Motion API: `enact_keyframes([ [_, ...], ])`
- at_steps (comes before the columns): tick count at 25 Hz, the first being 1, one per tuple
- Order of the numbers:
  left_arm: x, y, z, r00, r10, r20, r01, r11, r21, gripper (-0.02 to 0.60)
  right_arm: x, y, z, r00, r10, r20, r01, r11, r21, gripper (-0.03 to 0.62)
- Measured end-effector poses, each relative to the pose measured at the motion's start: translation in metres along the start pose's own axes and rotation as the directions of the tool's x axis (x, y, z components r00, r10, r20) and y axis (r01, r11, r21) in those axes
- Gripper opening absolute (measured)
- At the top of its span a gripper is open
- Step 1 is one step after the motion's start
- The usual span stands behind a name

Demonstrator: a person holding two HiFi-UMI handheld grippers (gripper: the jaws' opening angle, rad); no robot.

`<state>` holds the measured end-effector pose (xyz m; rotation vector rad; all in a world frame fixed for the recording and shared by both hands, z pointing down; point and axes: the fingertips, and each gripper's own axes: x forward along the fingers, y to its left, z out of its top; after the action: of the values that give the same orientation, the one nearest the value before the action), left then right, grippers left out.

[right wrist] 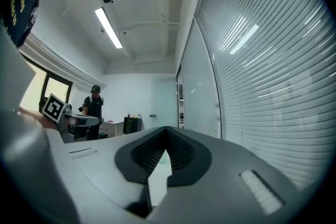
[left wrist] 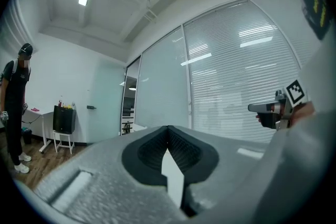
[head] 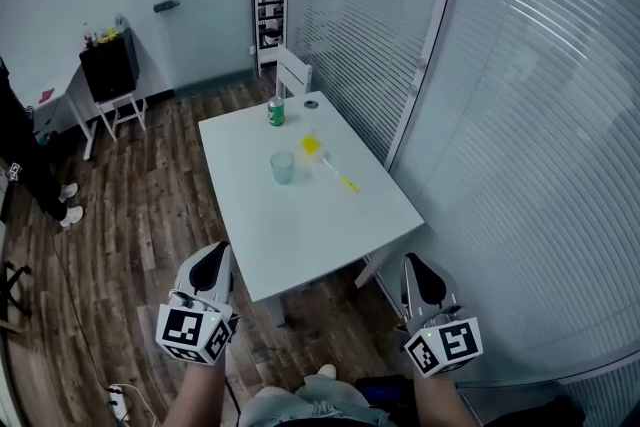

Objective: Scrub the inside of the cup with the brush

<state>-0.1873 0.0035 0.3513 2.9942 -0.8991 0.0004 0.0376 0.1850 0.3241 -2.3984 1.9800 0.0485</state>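
Cup (head: 283, 167) is being left standing at the middle of the table (head: 330, 245), brush (head: 322, 153) just beside it.
Left tool (head: 212, 261) and right tool (head: 420, 271) are being held closed, empty, off the near edge.

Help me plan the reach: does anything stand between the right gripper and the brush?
Nothing visible does. The right gripper, shut and empty, hangs short of the table; only bare tabletop lies between it and the brush. The cup stands left of the brush, and the can stands beyond both.
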Motion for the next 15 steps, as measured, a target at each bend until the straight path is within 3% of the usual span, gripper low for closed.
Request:
enact_keyframes([
  [7,0.015,-0.026,0.0,0.999,0.047,0.003,-0.047,0.999,0.008,0.0,0.006,-0.041,-0.001,0.999,0.036,0.011,-0.037,0.999,0.018,0.006],
  [15,0.024,-0.036,0.009,0.998,0.06,-0.02,-0.059,0.998,0.02,0.0,0.007,-0.058,0.003,0.999,0.043,-0.002,-0.043,0.998,0.036,0.006],
])
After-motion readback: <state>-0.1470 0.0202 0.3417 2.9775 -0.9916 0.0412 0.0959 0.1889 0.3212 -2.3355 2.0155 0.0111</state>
